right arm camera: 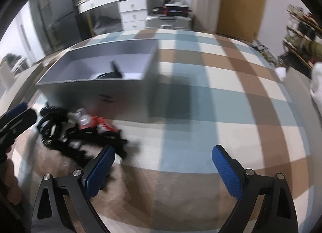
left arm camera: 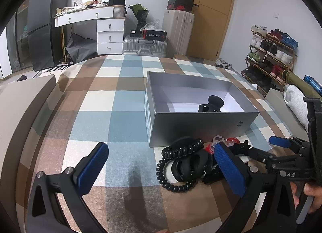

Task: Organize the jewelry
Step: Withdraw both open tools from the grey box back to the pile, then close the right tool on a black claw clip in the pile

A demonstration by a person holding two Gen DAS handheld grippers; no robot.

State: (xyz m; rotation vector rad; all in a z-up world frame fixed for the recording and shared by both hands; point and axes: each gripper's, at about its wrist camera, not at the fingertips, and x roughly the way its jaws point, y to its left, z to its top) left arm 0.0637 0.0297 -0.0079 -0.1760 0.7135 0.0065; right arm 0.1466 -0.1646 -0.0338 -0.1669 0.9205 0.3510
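- Grey cardboard box [left arm camera: 203, 126] sits open-topped on the checked bedspread [left arm camera: 112, 112], past the centre of the left wrist view toward two o'clock; its inside is white.
- One black hair claw clip [left arm camera: 211, 105] lies inside it, against the near wall at the box's five o'clock corner; nothing else shows in the box.
- Heaped jewelry pile [left arm camera: 193, 162] lies on the bedspread just before the box's near wall, at about four o'clock from the centre of the left wrist view.
- Within the pile, a black spiral hair tie [left arm camera: 177, 166] loops around black clips, with red pieces [left arm camera: 232, 141] and a clear one behind, just beside the box.
- Left gripper [left arm camera: 163, 164] is spread wide with nothing between its blue pads; its right-hand finger [left arm camera: 229, 170] stands in front of the pile and hides part of it.
- Right gripper [right arm camera: 163, 169] is likewise released and empty, over bare bedspread; in its blurred view the pile [right arm camera: 84, 132] lies at ten o'clock, touching or just past its left-hand finger [right arm camera: 100, 170], I cannot tell which.
- From the left wrist view the right gripper comes in at four o'clock, just beyond the pile, with a person's hand [left arm camera: 310, 194] on its handle.
- Beyond the bed stand a white dresser [left arm camera: 104, 31] at eleven o'clock, two suitcases [left arm camera: 161, 37] at twelve, a wooden door [left arm camera: 211, 11] at one and a shoe rack [left arm camera: 269, 56] at two.
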